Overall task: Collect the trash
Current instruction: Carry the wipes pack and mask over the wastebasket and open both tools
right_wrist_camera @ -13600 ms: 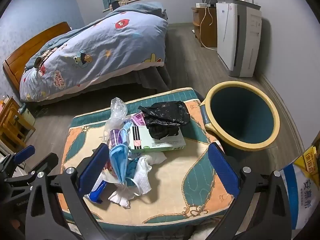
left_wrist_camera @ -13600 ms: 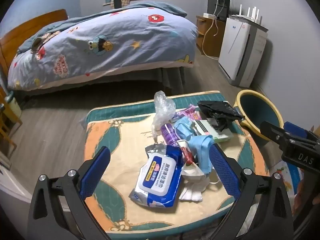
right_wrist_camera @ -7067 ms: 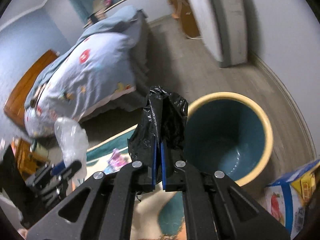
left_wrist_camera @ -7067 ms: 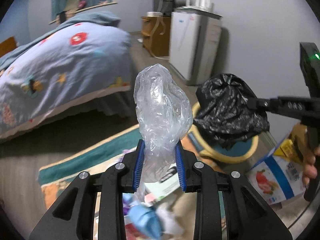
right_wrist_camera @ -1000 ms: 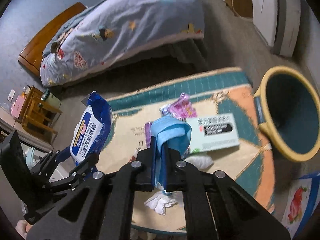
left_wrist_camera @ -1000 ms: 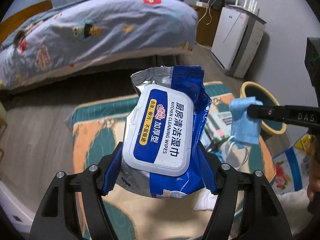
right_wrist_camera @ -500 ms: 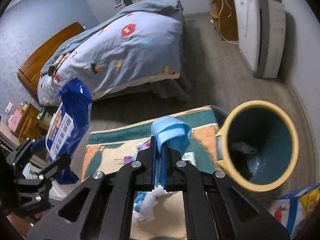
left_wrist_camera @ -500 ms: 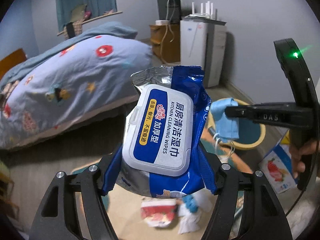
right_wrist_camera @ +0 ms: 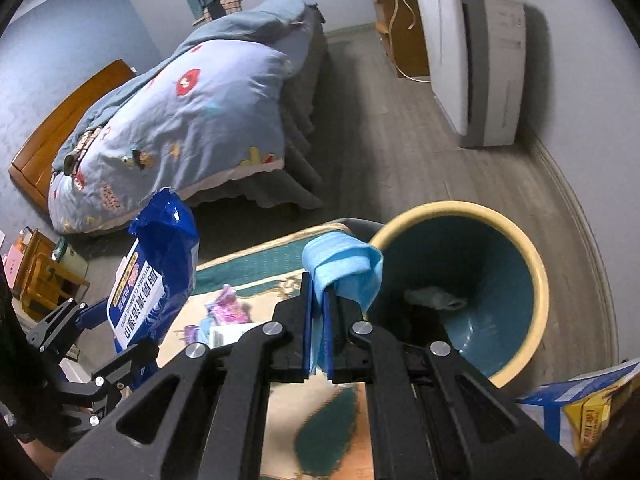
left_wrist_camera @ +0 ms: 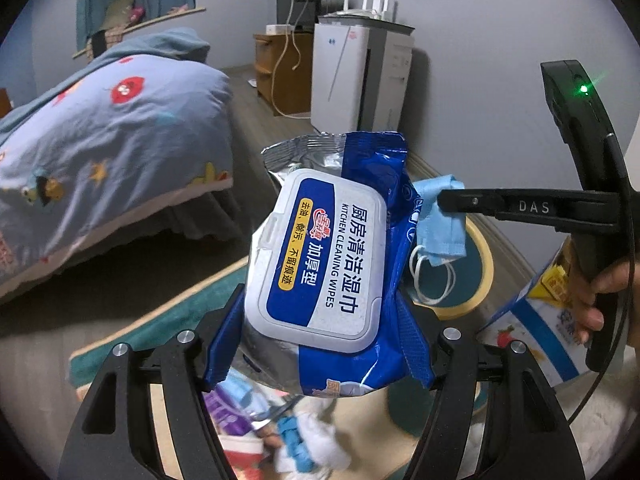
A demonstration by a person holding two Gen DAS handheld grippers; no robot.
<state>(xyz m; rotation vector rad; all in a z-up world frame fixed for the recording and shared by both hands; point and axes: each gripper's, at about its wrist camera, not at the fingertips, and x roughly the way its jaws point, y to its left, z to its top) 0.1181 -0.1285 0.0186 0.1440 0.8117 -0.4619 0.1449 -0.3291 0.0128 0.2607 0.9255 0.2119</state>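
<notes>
My right gripper (right_wrist_camera: 318,320) is clamped narrow on one crumpled light-blue paper face mask (right_wrist_camera: 344,270), pinched by its folded middle so the ear loops hang free over the near rim of the round yellow-rimmed teal waste bin (right_wrist_camera: 536,280), ready, I judge, to let go. My left gripper (left_wrist_camera: 320,344) squeezes one blue-and-silver foil pack of kitchen wipes (left_wrist_camera: 324,256) by its lower sides, white lid facing me, raised clear of the patterned orange-and-teal cushion (left_wrist_camera: 160,320). Near the cushion's front edge lie more scraps: white tissue (left_wrist_camera: 324,440), a purple wrapper (right_wrist_camera: 226,306), one flat carton (right_wrist_camera: 228,334). In the bin, one grey-green wad (right_wrist_camera: 434,298).
</notes>
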